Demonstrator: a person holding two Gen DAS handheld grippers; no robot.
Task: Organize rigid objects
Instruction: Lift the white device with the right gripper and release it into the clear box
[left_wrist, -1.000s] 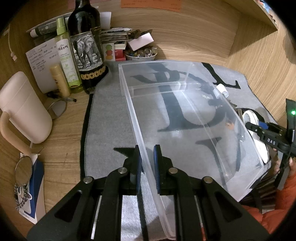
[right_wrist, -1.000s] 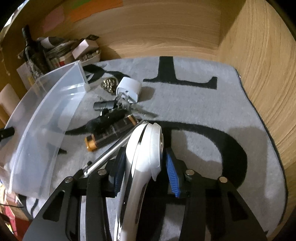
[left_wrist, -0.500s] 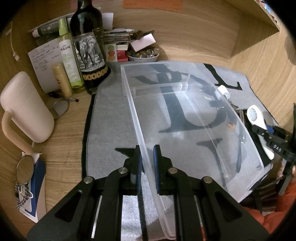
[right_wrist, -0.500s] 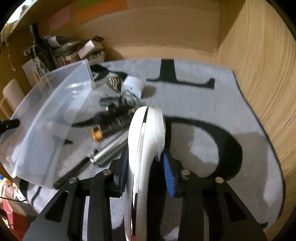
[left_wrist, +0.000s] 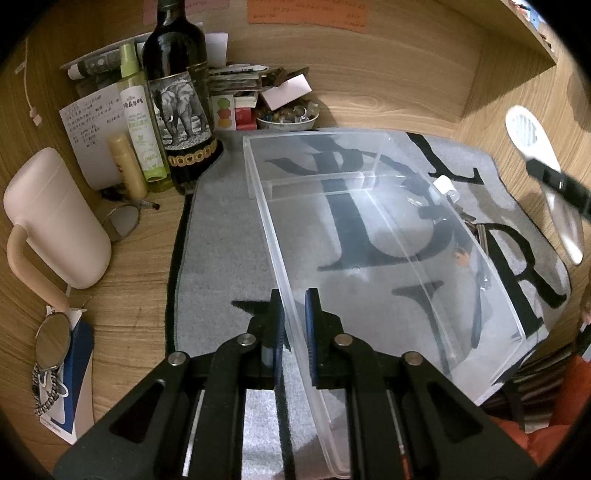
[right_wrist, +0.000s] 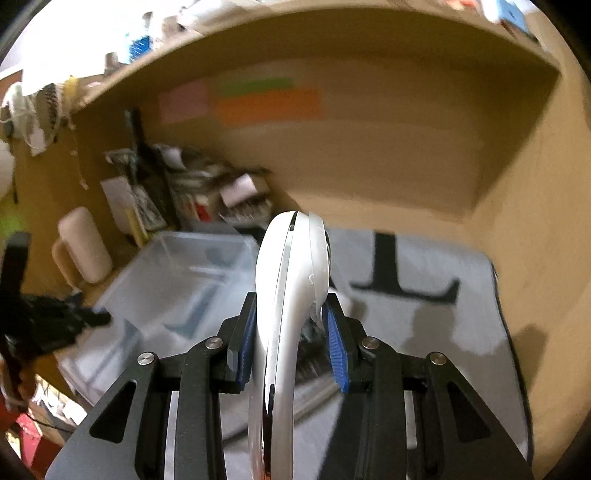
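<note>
A clear plastic bin (left_wrist: 369, 236) with a divider rests on the grey lettered mat (left_wrist: 221, 236). My left gripper (left_wrist: 293, 317) is shut on the bin's near left wall. In the right wrist view my right gripper (right_wrist: 290, 332) is shut on a white oblong device (right_wrist: 291, 280), held upright in the air to the right of the bin (right_wrist: 177, 280). The left wrist view shows that white device (left_wrist: 532, 144) raised at the far right, its grille facing me. Small items (left_wrist: 454, 206) lie on the mat beyond the bin's right wall: a white plug, keys and a battery.
A dark wine bottle (left_wrist: 177, 96), green spray bottle (left_wrist: 138, 118), papers and a bowl of trinkets (left_wrist: 286, 114) crowd the back left. A pink jug (left_wrist: 55, 218) and a small mirror (left_wrist: 51, 343) sit on the wooden desk at left. Wooden walls enclose the back and right.
My right gripper closed on the white device and lifted it off the mat, tilting upward. The left gripper stayed clamped on the bin wall without moving.
</note>
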